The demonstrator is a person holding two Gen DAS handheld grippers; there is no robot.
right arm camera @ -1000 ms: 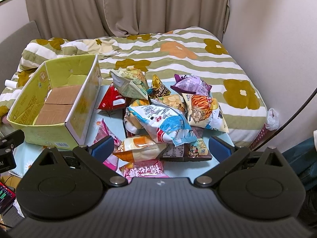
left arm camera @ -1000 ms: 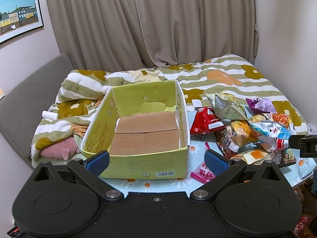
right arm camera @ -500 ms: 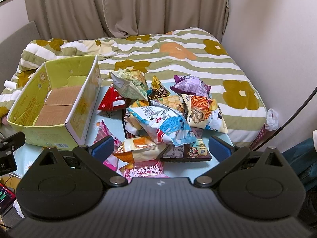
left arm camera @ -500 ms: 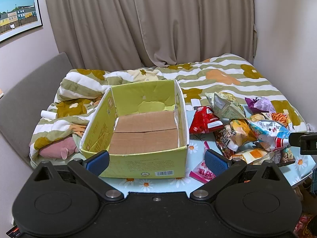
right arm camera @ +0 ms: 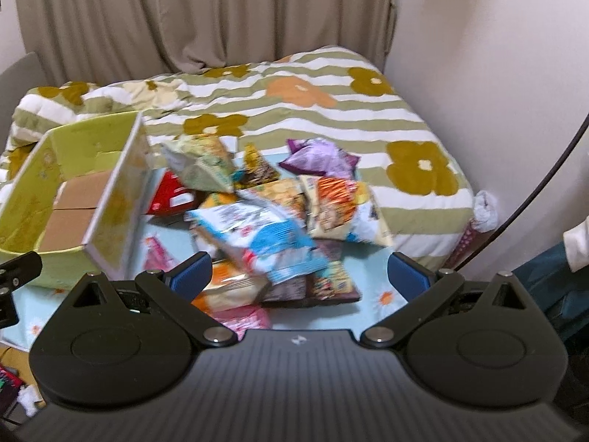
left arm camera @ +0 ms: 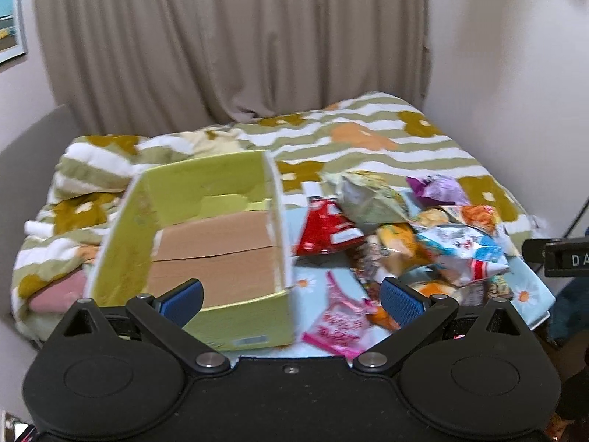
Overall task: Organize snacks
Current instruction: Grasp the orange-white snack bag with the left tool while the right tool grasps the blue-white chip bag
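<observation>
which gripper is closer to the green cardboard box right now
Left. The left gripper hovers open over the green cardboard box's near right corner, one finger in front of its interior. The right gripper is open over the snack pile, with the box off to its left.

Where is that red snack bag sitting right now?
In the left wrist view, the red snack bag lies on the table just right of the green box, at the left edge of the snack pile, under a pale green bag.

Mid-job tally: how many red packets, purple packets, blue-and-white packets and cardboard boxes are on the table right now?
red packet: 1
purple packet: 1
blue-and-white packet: 1
green cardboard box: 1
Total: 4
</observation>
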